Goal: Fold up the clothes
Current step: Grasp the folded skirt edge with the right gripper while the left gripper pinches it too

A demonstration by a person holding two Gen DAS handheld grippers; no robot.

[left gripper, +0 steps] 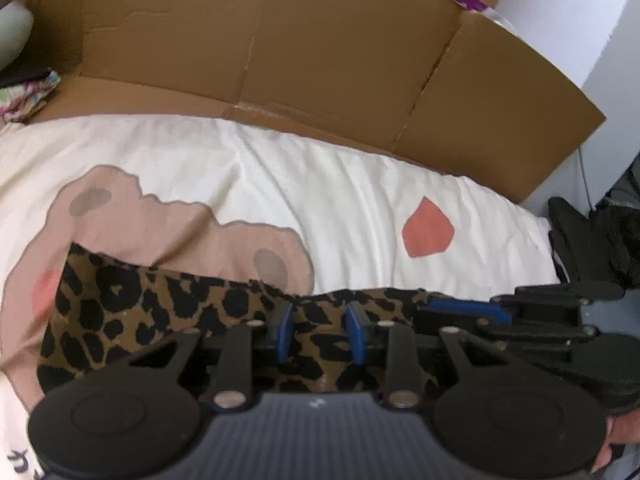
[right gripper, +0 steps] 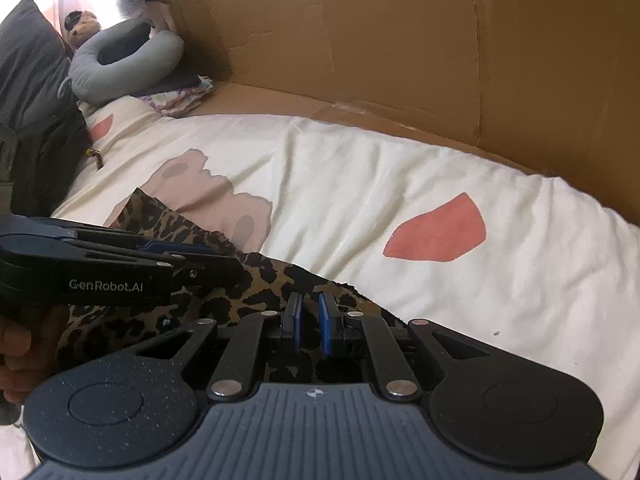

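Both tongs low over the garment (left gripper: 132, 312) on the sheet (left gripper: 352, 200), side by side at its far edge, seemingly to lift that edge for a fold. Left tongs (left gripper: 320, 332) part open, cloth between the pads, grip uncertain. Right tongs (right gripper: 311, 322) narrow, seemingly pinching the hem.

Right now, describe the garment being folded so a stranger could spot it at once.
Start at the cream bedspread in front of the cardboard wall. At its near edge, over the pink bear print, lies the leopard-print garment, the only brown cloth with black spots there.
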